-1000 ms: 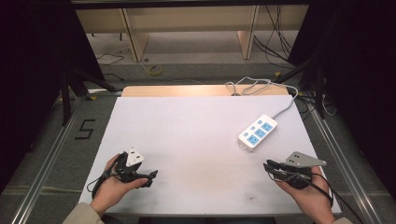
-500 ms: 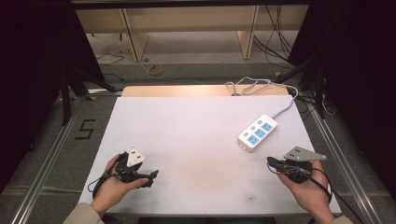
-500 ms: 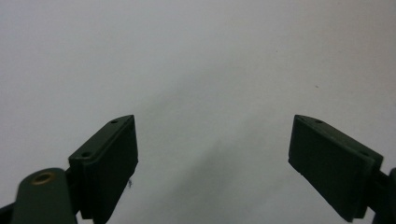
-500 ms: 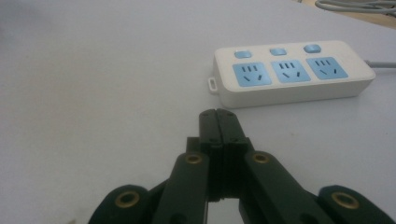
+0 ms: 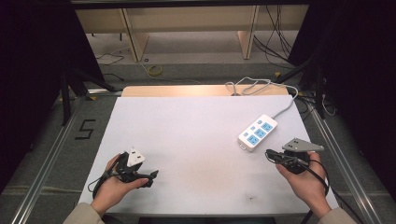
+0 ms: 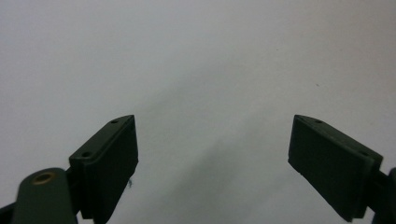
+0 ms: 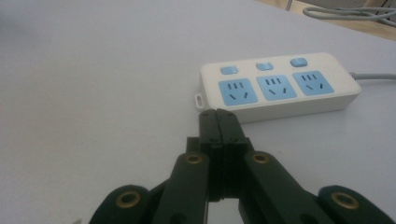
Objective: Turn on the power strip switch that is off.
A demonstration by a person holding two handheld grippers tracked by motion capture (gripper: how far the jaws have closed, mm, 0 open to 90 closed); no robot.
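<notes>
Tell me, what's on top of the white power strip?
The power strip has three blue sockets and three blue buttons on top. Nothing is plugged in. Its underside, against the white table, is hidden.

Black left gripper (image 5: 152, 176), black right gripper (image 5: 269, 155), brass rivets, grey three-cornered plate (image 5: 302, 145), beige sleeves (image 5: 83, 215)
</notes>
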